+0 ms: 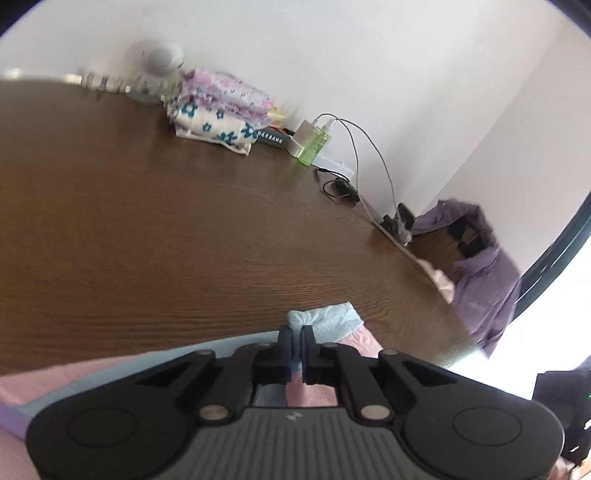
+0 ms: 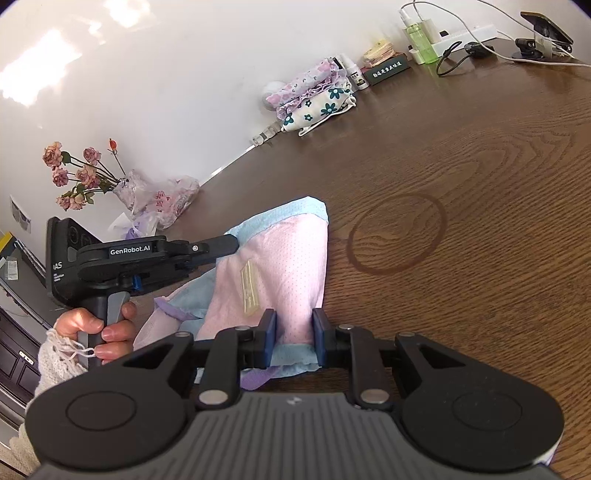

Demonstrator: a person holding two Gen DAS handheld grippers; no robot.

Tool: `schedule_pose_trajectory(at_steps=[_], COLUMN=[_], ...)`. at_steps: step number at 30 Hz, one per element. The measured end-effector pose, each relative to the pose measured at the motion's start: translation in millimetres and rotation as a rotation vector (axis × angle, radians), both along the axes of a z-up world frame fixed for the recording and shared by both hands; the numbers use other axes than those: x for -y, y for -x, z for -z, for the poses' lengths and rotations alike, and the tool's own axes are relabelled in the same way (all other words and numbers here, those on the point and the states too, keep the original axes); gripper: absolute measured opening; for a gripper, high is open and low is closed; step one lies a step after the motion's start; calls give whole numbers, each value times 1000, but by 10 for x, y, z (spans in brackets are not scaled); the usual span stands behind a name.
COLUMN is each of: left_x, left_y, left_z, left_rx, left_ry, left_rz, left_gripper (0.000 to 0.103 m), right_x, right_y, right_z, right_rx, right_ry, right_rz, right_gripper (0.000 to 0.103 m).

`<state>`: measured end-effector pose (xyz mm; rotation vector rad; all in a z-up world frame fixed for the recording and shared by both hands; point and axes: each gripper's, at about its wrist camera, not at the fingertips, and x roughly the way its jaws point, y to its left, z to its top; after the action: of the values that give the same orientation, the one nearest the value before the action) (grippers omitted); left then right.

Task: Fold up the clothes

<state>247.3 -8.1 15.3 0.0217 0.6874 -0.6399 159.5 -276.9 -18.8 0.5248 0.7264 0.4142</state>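
Two grippers meet one garment (image 2: 280, 258) on the wooden table (image 2: 480, 221). Nearest, the right gripper (image 2: 294, 334) stands parted, its fingers astride the near blue hem without pinching it. The left gripper (image 1: 296, 341) is clamped on a bunched blue edge. Pink perforated fabric with blue and purple trim, folded, runs lengthwise away from the right wrist camera, far corner toward the wall. Beyond, folded floral clothes (image 2: 317, 98) lie stacked by a green bottle (image 2: 417, 35).

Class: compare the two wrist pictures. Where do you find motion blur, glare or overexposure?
Left wrist view: folded floral clothes and the white round object behind them are smeared, and the lower right edge is blown out white. Right wrist view: sharp, with sun patches glaring on the wall.
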Motion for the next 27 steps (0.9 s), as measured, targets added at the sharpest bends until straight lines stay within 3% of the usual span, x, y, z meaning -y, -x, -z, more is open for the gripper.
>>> schedule_pose_trajectory(at_steps=[3, 5, 7, 9, 11, 12, 14, 18, 20, 23, 27], left_x=[76, 119, 70, 1, -26, -35, -5, 72, 50, 92, 148], left_y=[24, 40, 118, 218, 343, 406, 468, 490, 465, 470, 529], left_z=[-23, -35, -76, -132, -149, -151, -73, 150, 183, 185, 134], left_rx=[43, 62, 99, 146, 161, 166, 126, 60, 33, 32, 39], left_ry=[-50, -77, -67, -49, -42, -40, -70, -142, -96, -95, -67], left_rz=[4, 2, -30, -49, 10, 45, 112, 144, 122, 118, 140], left_gripper=[6, 15, 31, 38, 41, 48, 47, 34, 35, 36, 43], right_x=[-47, -76, -81, -47, -12, 1, -13, -64, -38, 31, 148], right_y=[17, 27, 19, 18, 11, 2, -27, -84, -109, -132, -82], right_z=[-24, -38, -43, -34, -23, -17, -10, 12, 57, 78, -76], right_rx=[15, 23, 22, 14, 3, -4, -9, -11, -31, -43, 19], right_ry=[37, 57, 54, 14, -34, -61, -79, -83, -120, -162, -129], right_rz=[-1, 0, 5, 9, 7, 2, -8, 7, 39, 66, 83], right_gripper=[20, 20, 20, 27, 38, 44, 45, 35, 26, 10, 8])
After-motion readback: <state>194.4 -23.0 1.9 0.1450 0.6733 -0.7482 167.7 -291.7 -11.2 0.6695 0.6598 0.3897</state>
